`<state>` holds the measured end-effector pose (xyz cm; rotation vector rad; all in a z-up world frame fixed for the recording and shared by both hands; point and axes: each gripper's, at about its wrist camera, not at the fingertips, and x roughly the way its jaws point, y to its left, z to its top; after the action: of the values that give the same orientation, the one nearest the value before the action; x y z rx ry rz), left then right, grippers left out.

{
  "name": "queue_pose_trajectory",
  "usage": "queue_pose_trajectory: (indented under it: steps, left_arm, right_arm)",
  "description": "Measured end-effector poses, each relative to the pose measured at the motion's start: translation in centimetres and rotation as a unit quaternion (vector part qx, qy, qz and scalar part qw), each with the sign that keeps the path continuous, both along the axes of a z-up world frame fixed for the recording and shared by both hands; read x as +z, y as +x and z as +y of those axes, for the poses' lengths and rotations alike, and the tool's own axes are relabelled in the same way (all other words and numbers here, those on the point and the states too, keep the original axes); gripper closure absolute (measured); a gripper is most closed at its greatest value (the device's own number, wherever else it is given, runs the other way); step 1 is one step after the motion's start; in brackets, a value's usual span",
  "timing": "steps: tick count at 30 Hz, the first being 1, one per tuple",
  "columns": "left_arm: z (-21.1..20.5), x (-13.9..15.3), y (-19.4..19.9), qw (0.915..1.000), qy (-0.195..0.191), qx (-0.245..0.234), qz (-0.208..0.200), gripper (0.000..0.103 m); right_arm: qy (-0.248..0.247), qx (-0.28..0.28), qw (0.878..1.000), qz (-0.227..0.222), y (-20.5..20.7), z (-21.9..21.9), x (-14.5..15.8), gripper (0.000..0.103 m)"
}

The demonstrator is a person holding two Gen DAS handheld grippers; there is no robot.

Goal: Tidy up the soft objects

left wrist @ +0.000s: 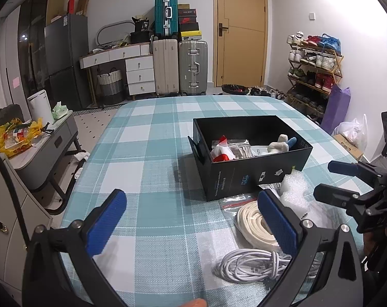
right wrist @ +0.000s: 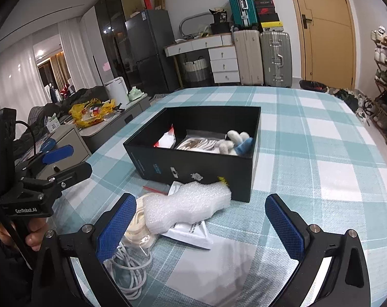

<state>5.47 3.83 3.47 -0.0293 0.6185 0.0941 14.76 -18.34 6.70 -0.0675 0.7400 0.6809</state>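
A black box stands open on the checked tablecloth. It holds a red-and-white bag, flat packets and a white and blue plush toy. In front of the box lie a bubble wrap piece, a cream cable coil, a white cable bundle and a white packet. My left gripper is open, left of the pile. Over the bubble wrap's near side, my right gripper is also open with nothing held.
The table drops off at its left edge toward a grey side cabinet with yellow bags. Suitcases, a drawer desk, a door and a shoe rack stand at the back. A hand holds the left gripper's handle.
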Motion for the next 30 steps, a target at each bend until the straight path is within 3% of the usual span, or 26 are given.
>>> queue_pose_trajectory:
  steps: [24, 30]
  left_arm:
    - [0.0, -0.4, 0.3, 1.0000, 0.001, -0.001, 0.008, 0.000]
    - [0.0, -0.5, 0.3, 1.0000, 0.001, -0.002, 0.008, 0.000]
  right_arm:
    - [-0.024, 0.007, 0.999, 0.031, 0.5, 3.7, -2.6, 0.001]
    - [-0.025, 0.001, 0.999, 0.042, 1.0, 4.1, -3.0, 0.005]
